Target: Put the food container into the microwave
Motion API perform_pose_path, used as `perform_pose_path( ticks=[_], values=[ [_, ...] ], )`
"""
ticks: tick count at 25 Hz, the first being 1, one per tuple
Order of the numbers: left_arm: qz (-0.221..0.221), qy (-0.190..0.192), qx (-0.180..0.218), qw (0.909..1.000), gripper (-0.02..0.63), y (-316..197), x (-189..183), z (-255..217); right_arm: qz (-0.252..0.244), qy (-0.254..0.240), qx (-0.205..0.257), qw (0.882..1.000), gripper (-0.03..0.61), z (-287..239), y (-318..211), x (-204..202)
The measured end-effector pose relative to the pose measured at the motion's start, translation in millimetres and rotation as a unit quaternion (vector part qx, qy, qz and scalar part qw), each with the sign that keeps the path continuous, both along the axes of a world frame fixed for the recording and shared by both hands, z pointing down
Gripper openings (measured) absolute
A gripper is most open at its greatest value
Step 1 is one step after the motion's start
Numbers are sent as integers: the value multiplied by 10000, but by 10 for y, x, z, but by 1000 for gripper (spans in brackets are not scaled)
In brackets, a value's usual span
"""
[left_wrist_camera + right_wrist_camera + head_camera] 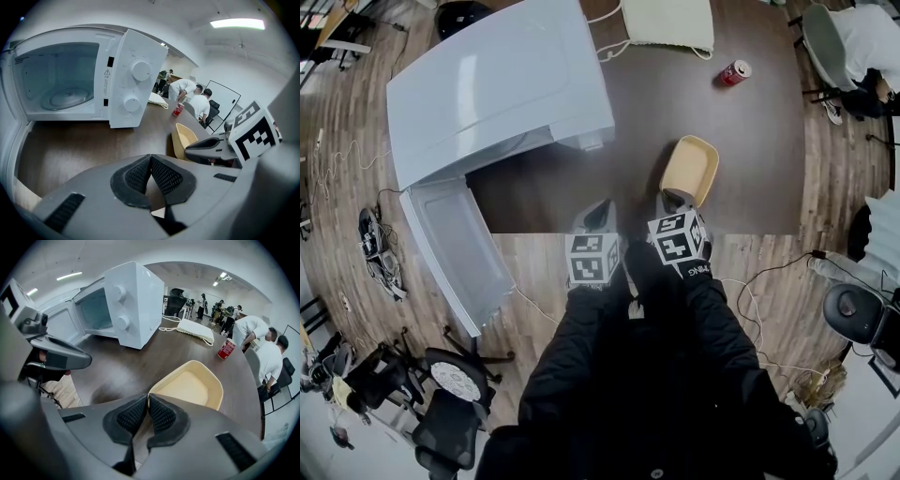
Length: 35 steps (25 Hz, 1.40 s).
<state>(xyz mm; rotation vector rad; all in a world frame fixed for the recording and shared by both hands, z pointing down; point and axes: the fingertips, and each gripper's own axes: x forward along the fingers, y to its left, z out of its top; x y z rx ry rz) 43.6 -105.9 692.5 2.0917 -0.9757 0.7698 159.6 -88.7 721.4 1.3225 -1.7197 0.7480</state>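
The pale yellow food container is over the dark table, tilted up, to the right of the white microwave. The microwave's door hangs open past the table's front edge, and the cavity with its glass turntable is empty. My right gripper is shut on the container's near rim; the tray's inside is empty. My left gripper sits beside it at the table edge, shut with nothing between its pads. From the left gripper view the container shows at the right.
A red can and a cream cloth bag lie at the table's far side. People stand by the table's far right end. Cables and office chairs are on the wooden floor at the left.
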Motion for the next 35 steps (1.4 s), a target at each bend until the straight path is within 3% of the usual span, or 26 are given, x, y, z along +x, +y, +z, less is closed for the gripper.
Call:
perform_pose_path(
  ticks=[11, 21, 35],
  values=[
    [-255, 17, 175, 9995, 34, 72, -126, -146, -468, 196, 265, 9984, 34, -316, 152, -144],
    [-819, -13, 281, 9962, 34, 205, -500, -210, -1303, 175, 418, 9904, 34, -533, 324, -647],
    [-2035, -120, 271, 9786, 34, 415, -1431, -198, -2853, 75, 546, 9569, 34, -693, 522, -1669]
  ],
)
